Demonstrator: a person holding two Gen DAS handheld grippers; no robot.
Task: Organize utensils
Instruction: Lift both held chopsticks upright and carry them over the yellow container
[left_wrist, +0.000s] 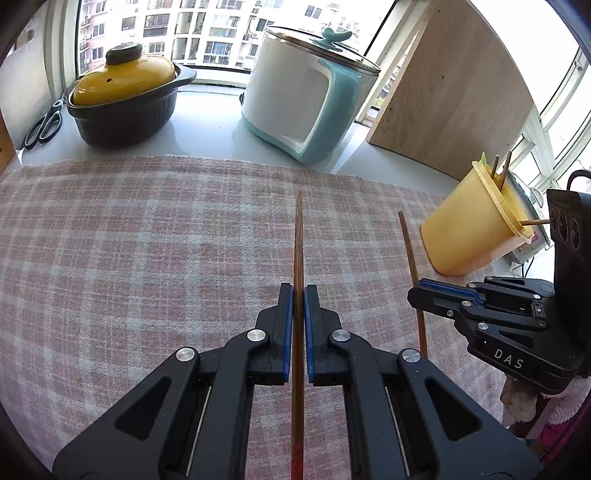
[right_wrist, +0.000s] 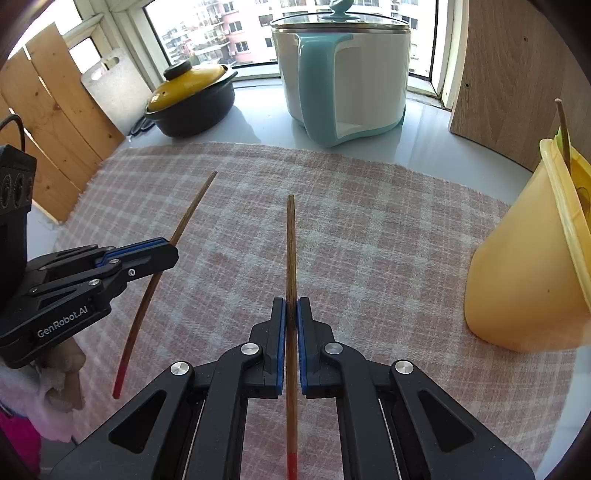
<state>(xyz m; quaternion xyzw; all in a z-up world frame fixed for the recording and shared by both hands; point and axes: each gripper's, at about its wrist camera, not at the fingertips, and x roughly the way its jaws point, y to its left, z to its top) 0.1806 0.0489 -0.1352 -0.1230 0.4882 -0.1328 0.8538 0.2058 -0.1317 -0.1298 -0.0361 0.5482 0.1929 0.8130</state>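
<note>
Each gripper holds one brown chopstick with a red end. My left gripper (left_wrist: 299, 290) is shut on a chopstick (left_wrist: 298, 243) that points forward over the pink checked cloth (left_wrist: 147, 240). The same gripper (right_wrist: 173, 245) and its chopstick (right_wrist: 192, 210) show at the left of the right wrist view. My right gripper (right_wrist: 291, 303) is shut on the second chopstick (right_wrist: 290, 243); this gripper (left_wrist: 415, 291) and stick (left_wrist: 408, 240) appear at the right of the left wrist view. A yellow holder cup (left_wrist: 469, 229) with several sticks in it stands at the right (right_wrist: 528, 280).
At the back stand a dark pot with a yellow lid (left_wrist: 125, 96), a white and teal cooker (left_wrist: 306, 92) and a wooden board (left_wrist: 458, 85). Scissors (left_wrist: 44, 125) lie at the back left. A slatted wooden panel (right_wrist: 48, 122) leans at the left.
</note>
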